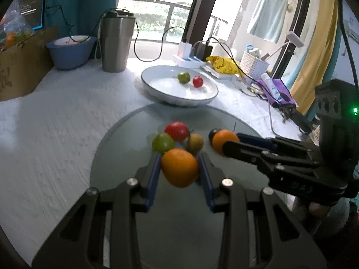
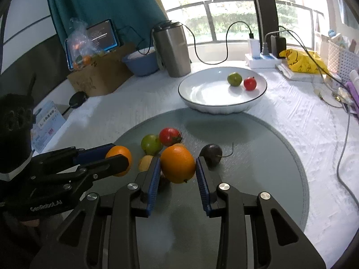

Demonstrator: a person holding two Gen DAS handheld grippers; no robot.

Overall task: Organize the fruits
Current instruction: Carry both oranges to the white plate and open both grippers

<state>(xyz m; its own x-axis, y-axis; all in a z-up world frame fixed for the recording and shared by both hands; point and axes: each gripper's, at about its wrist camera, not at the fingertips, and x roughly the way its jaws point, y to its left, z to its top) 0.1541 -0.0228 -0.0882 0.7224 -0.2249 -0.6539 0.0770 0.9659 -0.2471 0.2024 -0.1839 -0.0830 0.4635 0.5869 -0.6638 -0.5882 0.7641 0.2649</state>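
My left gripper [image 1: 180,167] is shut on an orange [image 1: 179,167] above the grey round mat [image 1: 125,157]. My right gripper [image 2: 178,165] is shut on a second orange [image 2: 177,164]; it also shows in the left wrist view [image 1: 224,142]. On the mat lie a red fruit [image 1: 177,130], a green fruit [image 1: 162,143], a brownish fruit [image 1: 195,143] and a dark plum [image 2: 211,154]. The white plate [image 2: 202,94] behind the mat holds a green fruit [image 2: 234,79] and a red fruit [image 2: 249,83].
A steel tumbler [image 2: 171,49], a blue bowl [image 2: 141,63] and a cardboard box [image 2: 98,76] with a bag of fruit stand at the back. A power strip [image 2: 262,59], cables, a yellow bag [image 2: 300,61] and a white basket [image 2: 343,59] crowd the right.
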